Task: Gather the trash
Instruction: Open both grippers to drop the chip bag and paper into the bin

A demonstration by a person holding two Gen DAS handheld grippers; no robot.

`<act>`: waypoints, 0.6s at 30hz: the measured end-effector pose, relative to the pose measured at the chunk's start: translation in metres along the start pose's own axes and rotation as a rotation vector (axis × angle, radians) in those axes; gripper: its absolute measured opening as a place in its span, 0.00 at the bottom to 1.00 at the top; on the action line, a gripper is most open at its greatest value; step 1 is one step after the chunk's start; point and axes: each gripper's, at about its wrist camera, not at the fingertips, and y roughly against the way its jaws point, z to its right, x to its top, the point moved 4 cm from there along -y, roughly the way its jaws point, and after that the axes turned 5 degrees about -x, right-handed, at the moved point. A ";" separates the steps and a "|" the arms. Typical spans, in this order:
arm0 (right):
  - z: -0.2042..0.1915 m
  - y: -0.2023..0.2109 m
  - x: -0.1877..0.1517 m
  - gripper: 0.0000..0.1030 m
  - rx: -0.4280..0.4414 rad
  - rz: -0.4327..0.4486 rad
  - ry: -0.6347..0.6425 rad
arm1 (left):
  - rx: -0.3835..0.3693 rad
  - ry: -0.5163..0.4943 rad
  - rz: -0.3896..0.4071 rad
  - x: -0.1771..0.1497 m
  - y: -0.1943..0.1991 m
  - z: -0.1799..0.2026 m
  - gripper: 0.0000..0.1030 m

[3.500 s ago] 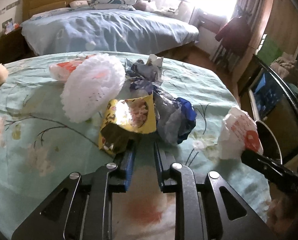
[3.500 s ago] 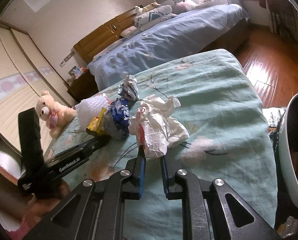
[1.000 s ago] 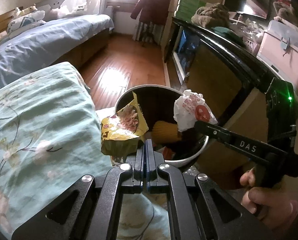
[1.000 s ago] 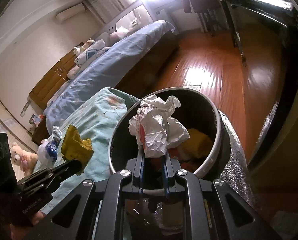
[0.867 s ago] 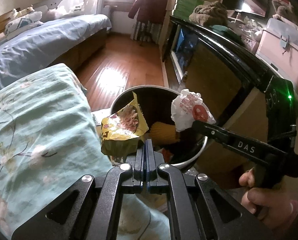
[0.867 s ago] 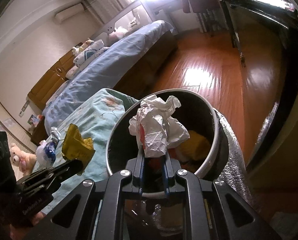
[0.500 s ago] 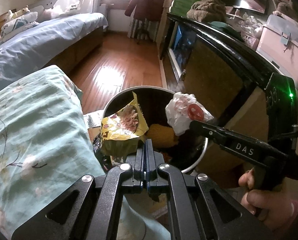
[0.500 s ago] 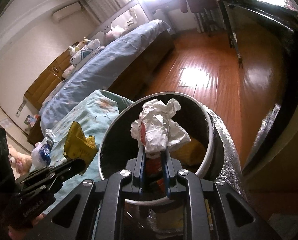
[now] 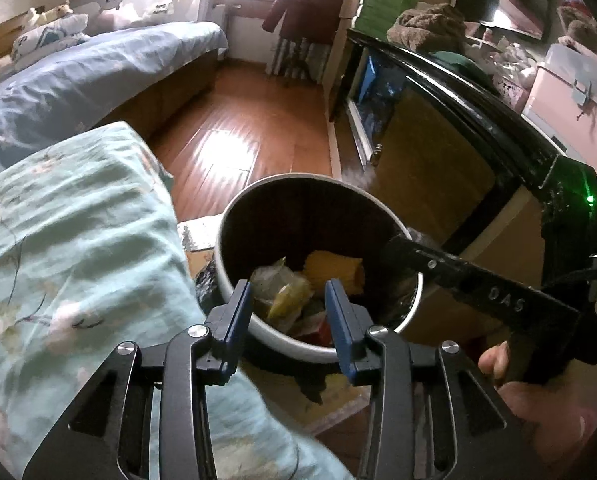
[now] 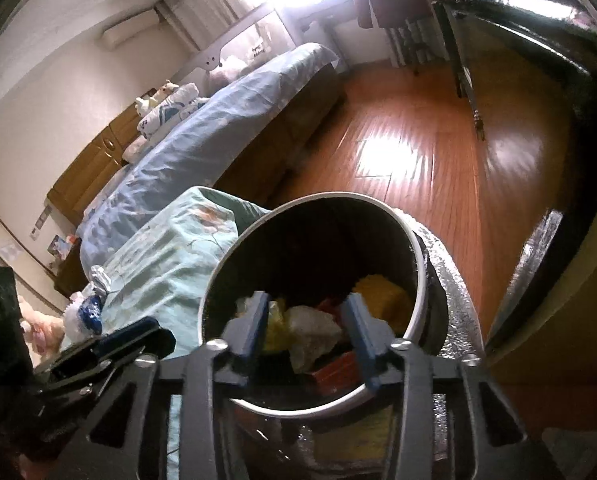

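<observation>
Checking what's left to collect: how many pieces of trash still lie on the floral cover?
2 visible: a crumpled silvery wrapper and a clear-and-blue bag, side by side at the cover's far end. More may be hidden.

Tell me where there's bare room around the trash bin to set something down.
The teal floral bedspread left of the trash bin lies bare here. The wooden floor between the blue bed and the black cabinet is free. The bin itself is crowded with wrappers.
</observation>
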 end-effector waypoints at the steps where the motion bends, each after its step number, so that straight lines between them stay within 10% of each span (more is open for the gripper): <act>1: -0.001 0.001 0.000 0.54 0.001 0.002 -0.001 | 0.004 0.007 0.000 -0.002 0.002 -0.003 0.36; 9: -0.021 0.008 -0.006 0.79 0.052 0.010 0.001 | 0.039 0.096 0.011 -0.024 0.025 -0.038 0.36; 18: -0.066 0.002 -0.022 0.82 0.119 -0.025 0.046 | 0.107 0.223 0.063 -0.054 0.067 -0.090 0.37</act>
